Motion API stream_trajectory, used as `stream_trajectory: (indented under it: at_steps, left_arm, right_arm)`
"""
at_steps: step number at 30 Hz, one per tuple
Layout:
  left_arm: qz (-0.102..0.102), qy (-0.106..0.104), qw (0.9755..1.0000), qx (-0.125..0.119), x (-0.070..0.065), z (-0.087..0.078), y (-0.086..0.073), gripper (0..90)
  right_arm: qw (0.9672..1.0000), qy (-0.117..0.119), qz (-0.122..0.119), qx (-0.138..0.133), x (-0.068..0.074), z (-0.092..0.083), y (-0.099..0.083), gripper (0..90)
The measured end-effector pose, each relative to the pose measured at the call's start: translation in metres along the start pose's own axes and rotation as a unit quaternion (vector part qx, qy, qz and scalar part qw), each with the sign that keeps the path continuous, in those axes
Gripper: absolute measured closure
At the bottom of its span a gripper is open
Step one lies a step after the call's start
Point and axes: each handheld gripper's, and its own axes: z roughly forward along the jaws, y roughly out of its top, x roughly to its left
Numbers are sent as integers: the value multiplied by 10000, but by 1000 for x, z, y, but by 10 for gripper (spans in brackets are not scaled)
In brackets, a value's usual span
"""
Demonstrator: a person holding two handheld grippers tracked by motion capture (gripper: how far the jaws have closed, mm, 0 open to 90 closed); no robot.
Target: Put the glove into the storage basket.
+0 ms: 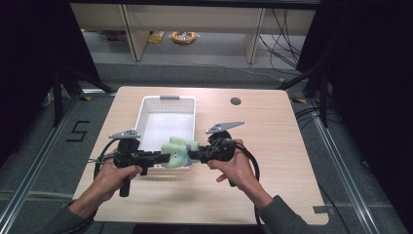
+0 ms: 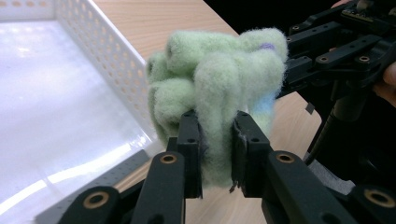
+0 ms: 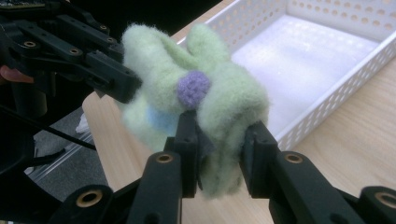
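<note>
A fuzzy pale green cloth bundle (image 1: 178, 149) with a purple dot (image 3: 193, 90) and a light blue patch hangs in the air over the near rim of the white perforated basket (image 1: 146, 113). My left gripper (image 1: 164, 158) is shut on its left side; in the left gripper view the bundle (image 2: 219, 79) bulges above the two jaws that pinch it. From the other side my right gripper (image 1: 194, 155) is shut on the bundle (image 3: 201, 107) too. Both grippers point at each other, with the cloth stretched between them.
The basket (image 2: 112, 60) is empty and stands at the middle of the light wooden table (image 1: 272, 146). A small round hole (image 1: 235, 101) sits in the table's far right part. Bare tabletop lies right of the basket and along the near edge.
</note>
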Motion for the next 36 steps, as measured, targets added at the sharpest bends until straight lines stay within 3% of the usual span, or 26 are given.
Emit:
stream_trajectory:
  at_steps: [1, 7, 10, 12, 17, 21, 36]
  left_arm:
    - [2, 11, 10000, 6, 1, -1, 1, 750]
    - [-85, 87, 9999, 90, 14, -6, 12, 749]
    - [-168, 140, 9997, 138, 22, -8, 16, 749]
    - [-202, 176, 9995, 147, 27, -9, 19, 749]
    - [-313, 371, 9988, 114, 39, -10, 21, 749]
    - [-354, 407, 9984, 139, 50, -10, 23, 749]
    - [-692, 682, 9945, 402, 91, 5, 18, 751]
  right_arm:
    - [10000, 9, -95, -6, -1, 2, 4, 716]
    - [10000, 13, 21, 64, -1, 11, 17, 716]
    - [10000, 18, -41, 48, -5, 20, 23, 716]
    - [9999, 43, 60, 87, -6, 24, 27, 716]
    - [9998, 111, 59, 146, -10, 38, 35, 717]
    - [9996, 101, 94, 246, -11, 48, 42, 717]
    - [9978, -19, 294, 586, -31, 95, 45, 716]
